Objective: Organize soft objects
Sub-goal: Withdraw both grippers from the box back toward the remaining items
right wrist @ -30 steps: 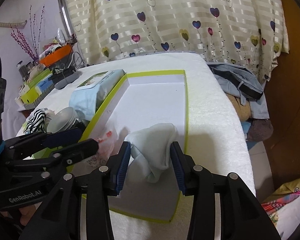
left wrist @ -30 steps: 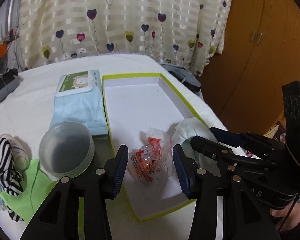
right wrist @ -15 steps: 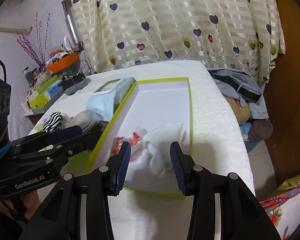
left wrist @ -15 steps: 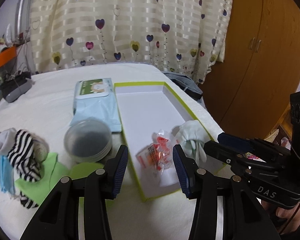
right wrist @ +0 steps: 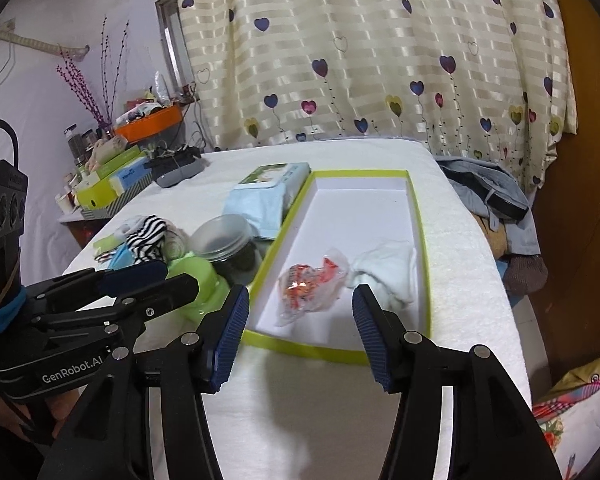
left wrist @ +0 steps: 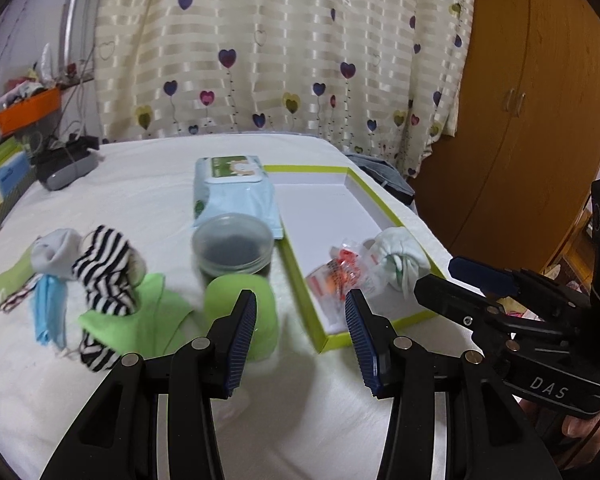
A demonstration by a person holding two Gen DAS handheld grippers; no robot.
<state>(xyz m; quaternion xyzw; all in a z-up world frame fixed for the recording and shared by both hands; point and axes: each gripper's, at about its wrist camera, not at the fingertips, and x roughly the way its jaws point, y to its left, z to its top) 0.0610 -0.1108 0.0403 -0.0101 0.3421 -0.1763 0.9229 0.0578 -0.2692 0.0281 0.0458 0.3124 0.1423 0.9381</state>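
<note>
A white tray with a lime rim (left wrist: pixel 336 338) (right wrist: pixel 420 248) lies on the white table. In its near end lie a crumpled clear bag with red print (left wrist: pixel 340 274) (right wrist: pixel 310 284) and a white sock (left wrist: pixel 400 252) (right wrist: pixel 388 270). Left of the tray lie a striped sock (left wrist: pixel 106 268) (right wrist: pixel 146 236), a grey sock (left wrist: pixel 54 252), a blue mask (left wrist: pixel 50 312) and green cloth (left wrist: pixel 148 316). My left gripper (left wrist: pixel 300 336) is open and empty, above the table before the tray's near left corner. My right gripper (right wrist: pixel 298 332) is open and empty, before the tray's near rim.
A clear lidded jar (left wrist: pixel 232 244) (right wrist: pixel 224 240) and a green roll (left wrist: pixel 240 304) stand beside the tray. A blue wet-wipes pack (left wrist: pixel 236 196) (right wrist: pixel 270 196) lies behind the jar. A grey device (left wrist: pixel 64 164) sits far left. Clothes (right wrist: pixel 496 196) hang off the right table edge.
Both grippers have pulled back and up from the tray, leaving the bag and the white sock inside it. More of the table's left side shows now.
</note>
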